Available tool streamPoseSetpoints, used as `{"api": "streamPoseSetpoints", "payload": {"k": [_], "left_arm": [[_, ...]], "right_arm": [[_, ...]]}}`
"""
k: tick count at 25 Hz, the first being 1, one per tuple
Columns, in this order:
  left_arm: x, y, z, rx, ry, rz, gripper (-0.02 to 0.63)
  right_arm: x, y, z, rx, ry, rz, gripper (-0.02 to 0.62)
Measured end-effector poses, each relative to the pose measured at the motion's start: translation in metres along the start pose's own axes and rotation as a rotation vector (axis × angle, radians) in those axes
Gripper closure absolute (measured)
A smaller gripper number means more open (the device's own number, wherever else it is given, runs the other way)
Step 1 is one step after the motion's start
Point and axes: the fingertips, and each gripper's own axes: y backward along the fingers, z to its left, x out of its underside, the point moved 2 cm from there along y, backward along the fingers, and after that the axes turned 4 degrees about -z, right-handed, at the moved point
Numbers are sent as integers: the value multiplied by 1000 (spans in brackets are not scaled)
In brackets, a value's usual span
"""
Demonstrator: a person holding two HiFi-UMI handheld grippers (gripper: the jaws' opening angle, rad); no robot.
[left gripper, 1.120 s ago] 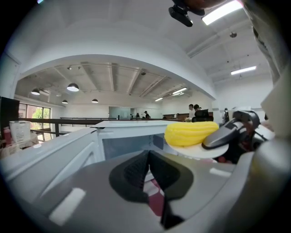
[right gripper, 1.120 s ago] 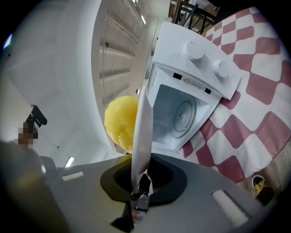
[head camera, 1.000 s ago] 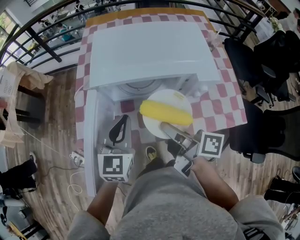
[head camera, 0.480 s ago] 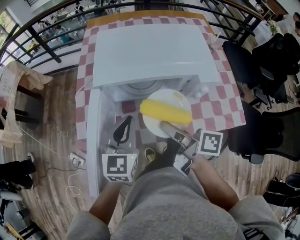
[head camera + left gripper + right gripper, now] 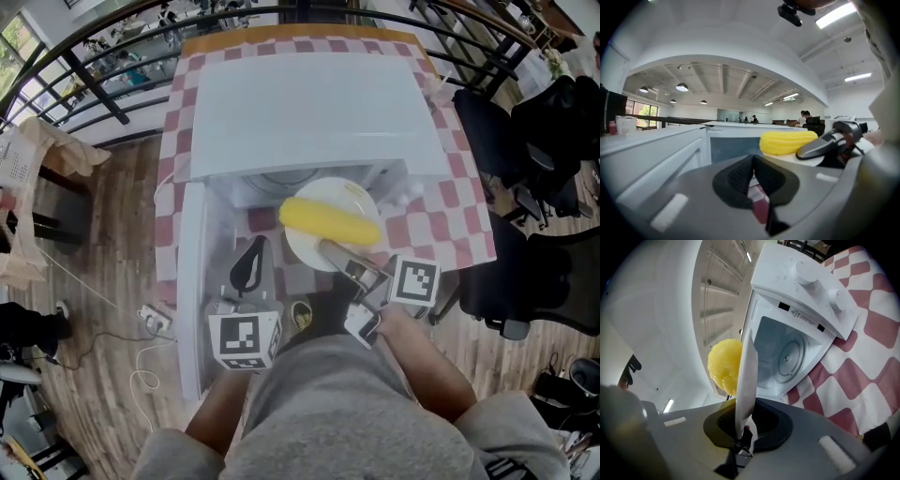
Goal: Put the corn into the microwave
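Advanced slightly toward the open microwave (image 5: 309, 112) since the earlier frame, plate and load together. Left gripper (image 5: 253, 247): shifted only a little, beside the swung-open door (image 5: 192, 281).

Right gripper (image 5: 328, 249): clamped on the near rim of the white plate (image 5: 354, 195), with the thin edge pinched between the pads, as seen in the right gripper view. Left gripper: jaws together, nothing between them, clear of the plate.

Corn (image 5: 330, 221): lying across the plate, not gripped itself, held just in front of the cavity mouth — not yet inside. Microwave standing on the checked-cloth bench (image 5: 450, 216). Turntable (image 5: 790, 357) bare.

Handling, as judged:
- Treat the cob as firm, fairly light and round, so likely to roll if the plate tips.
- Treat the plate as stiff, smooth and breakable, and prone to slip in a rim-only pinch with the weight out ahead of the pads.
- Keep the hold at the rim, keep the plate level and move slowly.
- Set down flat on the turntable before releasing.
- Avoid taking the cob directly — probably too curved and slick for a sure pinch.
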Motion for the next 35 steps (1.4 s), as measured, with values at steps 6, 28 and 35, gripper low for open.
{"api": "streamPoseSetpoints", "payload": {"k": [6, 28, 35], "left_arm": [[5, -9, 3, -32, 34, 36, 595], [22, -53, 32, -110, 72, 121, 595], [23, -46, 42, -136, 72, 127, 595]], "right_arm": [[-9, -21, -20, 2, 14, 18, 572], [-43, -110, -100, 97, -118, -40, 571], [-54, -135, -114, 113, -152, -61, 569]]}}
